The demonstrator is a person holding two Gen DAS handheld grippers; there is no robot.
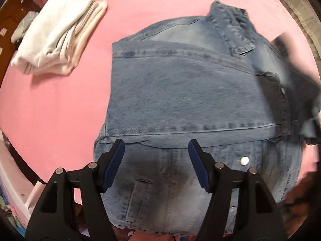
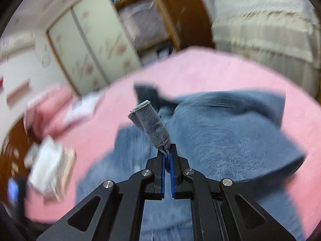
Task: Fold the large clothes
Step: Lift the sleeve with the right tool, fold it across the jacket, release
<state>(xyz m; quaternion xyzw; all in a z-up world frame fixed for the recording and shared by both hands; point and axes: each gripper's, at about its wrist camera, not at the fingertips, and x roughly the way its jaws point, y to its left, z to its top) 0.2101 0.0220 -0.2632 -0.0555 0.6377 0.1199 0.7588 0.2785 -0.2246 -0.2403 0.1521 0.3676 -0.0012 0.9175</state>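
The right gripper is clamped on a cuff-like edge of the denim jacket, lifting that fabric above the pink bedspread. The left gripper hangs with jaws apart and empty above the partly folded jacket, near a folded white garment.

Even, soft indoor light. Both views bulge, with dark corners. A shadow lies on the denim jacket — sharp there, while the right wrist view smears around the jacket.
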